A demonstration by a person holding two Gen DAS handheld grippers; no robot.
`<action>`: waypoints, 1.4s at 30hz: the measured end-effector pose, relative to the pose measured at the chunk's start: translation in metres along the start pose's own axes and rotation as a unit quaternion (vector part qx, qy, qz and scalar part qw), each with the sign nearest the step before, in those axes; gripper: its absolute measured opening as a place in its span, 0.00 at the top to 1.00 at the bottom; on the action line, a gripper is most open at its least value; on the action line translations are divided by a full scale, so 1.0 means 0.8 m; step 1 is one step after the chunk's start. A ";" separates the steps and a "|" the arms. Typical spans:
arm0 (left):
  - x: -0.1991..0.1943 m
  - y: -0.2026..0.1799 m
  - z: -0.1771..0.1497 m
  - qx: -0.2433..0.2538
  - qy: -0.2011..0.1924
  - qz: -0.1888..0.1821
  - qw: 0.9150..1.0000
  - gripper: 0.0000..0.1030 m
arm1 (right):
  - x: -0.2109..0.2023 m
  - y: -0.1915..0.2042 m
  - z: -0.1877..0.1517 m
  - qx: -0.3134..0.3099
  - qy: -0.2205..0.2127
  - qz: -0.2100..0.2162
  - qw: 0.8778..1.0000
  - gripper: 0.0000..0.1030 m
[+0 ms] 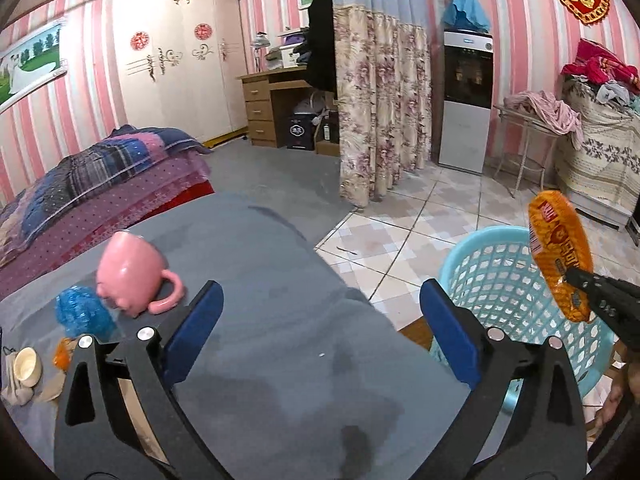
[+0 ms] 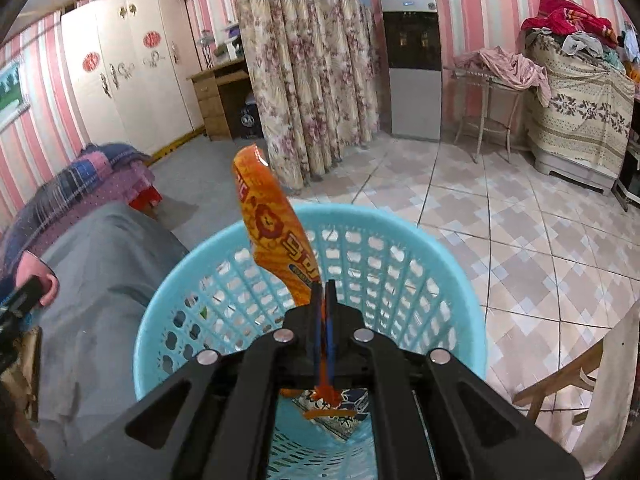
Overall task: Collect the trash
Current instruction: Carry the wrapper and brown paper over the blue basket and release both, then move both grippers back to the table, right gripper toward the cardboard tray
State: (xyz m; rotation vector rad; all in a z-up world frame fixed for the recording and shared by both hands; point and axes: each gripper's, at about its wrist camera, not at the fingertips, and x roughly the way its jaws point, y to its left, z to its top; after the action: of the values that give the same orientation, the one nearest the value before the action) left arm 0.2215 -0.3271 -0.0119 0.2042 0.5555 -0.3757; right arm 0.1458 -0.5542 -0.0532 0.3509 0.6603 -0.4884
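Left wrist view showed the left tongs spread wide with nothing between the blue pads, hanging over a grey-covered table. No earlier frame is given, so only the wide gap can be told. On the table's left part lay a pink mug tipped on its side, a blue crumpled wrapper touching it, a small white cup and an orange scrap near the edge. Beyond the table a bed piled with folded quilts stood close, and a floral curtain hung to the floor behind.

Right of the table, on the tiled floor, stood a light-blue basket — just beside the table's edge. The right tongs were pressed together, pinching an orange snack bag by its lower end; the bag stood up above the basket's open mouth, over its near side. Some printed packaging already lay in the basket's bottom. In the left view the same bag hung in the black tongs tip over the basket's right rim.

A wooden chair edged in at lower right — near the basket, not touching it as far as could be seen. A water dispenser stood well apart by the wall.
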 end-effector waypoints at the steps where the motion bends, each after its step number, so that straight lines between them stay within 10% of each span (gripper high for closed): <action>1: -0.003 0.004 -0.001 -0.001 -0.001 0.002 1.000 0.07 | 0.003 0.001 -0.002 -0.001 0.004 -0.001 1.000 0.97; 3: -0.009 0.011 -0.002 -0.002 -0.003 0.006 1.000 0.07 | 0.008 0.002 -0.004 0.000 0.013 -0.002 1.000 0.89; 5: -0.016 0.020 -0.005 -0.007 -0.004 0.009 1.000 0.07 | 0.008 0.003 -0.006 0.002 0.011 0.004 1.000 0.40; 12: -0.032 0.041 -0.012 -0.015 -0.003 0.020 1.000 0.07 | -0.005 0.016 -0.005 -0.013 -0.012 0.010 1.000 0.17; 26: -0.079 0.104 -0.029 -0.044 -0.015 0.058 0.997 0.05 | -0.067 0.078 -0.004 -0.068 -0.072 -0.006 0.995 0.06; 42: -0.157 0.234 -0.082 -0.101 -0.022 0.133 0.986 0.05 | -0.138 0.196 -0.048 -0.116 -0.106 0.094 0.983 0.05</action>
State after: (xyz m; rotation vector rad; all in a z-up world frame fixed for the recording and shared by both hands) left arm 0.1665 -0.1005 0.0187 0.0732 0.5123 -0.0637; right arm 0.1346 -0.3712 0.0153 0.1360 0.4658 -0.2593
